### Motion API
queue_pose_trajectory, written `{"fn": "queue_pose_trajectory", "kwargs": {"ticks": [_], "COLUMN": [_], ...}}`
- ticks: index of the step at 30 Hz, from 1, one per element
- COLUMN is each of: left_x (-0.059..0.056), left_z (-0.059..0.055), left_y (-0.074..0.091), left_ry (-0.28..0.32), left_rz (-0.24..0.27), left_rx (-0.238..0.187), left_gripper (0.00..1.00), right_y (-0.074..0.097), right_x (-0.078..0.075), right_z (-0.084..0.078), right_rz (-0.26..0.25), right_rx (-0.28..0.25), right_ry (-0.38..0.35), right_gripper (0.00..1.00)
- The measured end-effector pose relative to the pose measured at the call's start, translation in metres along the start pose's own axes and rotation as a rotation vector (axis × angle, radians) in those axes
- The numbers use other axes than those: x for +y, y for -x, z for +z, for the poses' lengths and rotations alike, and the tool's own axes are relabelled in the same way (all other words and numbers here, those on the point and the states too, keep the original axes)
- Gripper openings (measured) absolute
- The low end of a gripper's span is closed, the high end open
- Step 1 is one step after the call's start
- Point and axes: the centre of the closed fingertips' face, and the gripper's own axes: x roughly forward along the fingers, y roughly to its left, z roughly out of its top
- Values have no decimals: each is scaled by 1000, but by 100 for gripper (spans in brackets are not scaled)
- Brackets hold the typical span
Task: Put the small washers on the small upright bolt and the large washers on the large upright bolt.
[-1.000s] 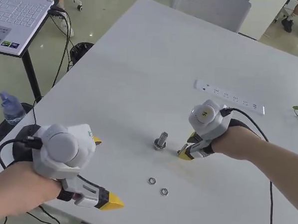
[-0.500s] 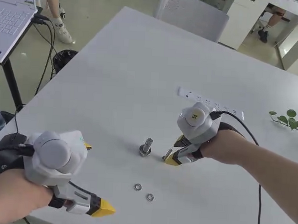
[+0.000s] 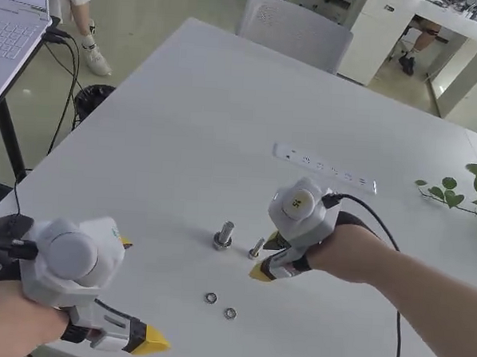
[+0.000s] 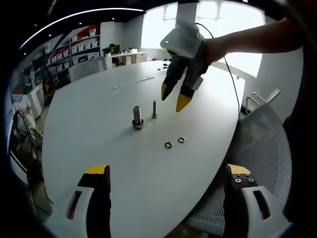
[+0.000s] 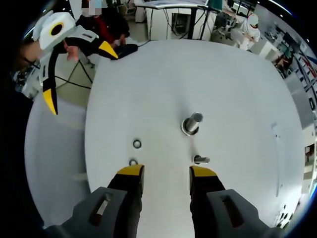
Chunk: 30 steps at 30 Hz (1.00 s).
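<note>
Two small washers [image 3: 211, 298] [image 3: 230, 312] lie flat on the white table [image 3: 185, 128], just in front of the bolts. The large bolt [image 3: 223, 235] stands upright, and the thinner small bolt [image 3: 256, 247] stands right of it. My right gripper [image 3: 265, 258] hovers open right next to the small bolt, with nothing between its jaws. In the right gripper view the small bolt [image 5: 200, 159] is just beyond the right fingertip, and a washer [image 5: 132, 162] just beyond the left one. My left gripper [image 3: 136, 291] hangs wide open near the table's front edge. Its own view has the bolts [image 4: 137, 116] and washers [image 4: 168, 145] ahead.
A white power strip [image 3: 325, 168] lies behind the bolts. A grey chair [image 3: 293, 29] stands at the far edge, and a plant sprig [image 3: 462, 190] reaches in at the right. A laptop [image 3: 11, 23] sits on a stand at the far left, with cables below it.
The head view has swung, so everything has shifted left in the picture. The small bolt now stands free beside the right gripper's tips. The left gripper sits lower in the frame.
</note>
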Motion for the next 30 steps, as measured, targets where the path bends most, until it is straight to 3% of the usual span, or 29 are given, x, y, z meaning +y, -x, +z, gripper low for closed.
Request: {"fn": "queue_pose_trajectory", "kwargs": {"ticks": [23,30], "left_x": [1,1], "left_z": [-8,-4], "left_y": [-2,-2], "left_ry": [-13,-17], "left_rz": [-14,-14], "left_rx": [22,16], "left_gripper": [93,93], "right_y": [-14,-19], "right_x": [47,50], "right_z": [-5,-10], "right_rz": [44,34], "right_rx": [-4,-2], "right_ry": [-16,-2], "right_gripper": [38,38]}}
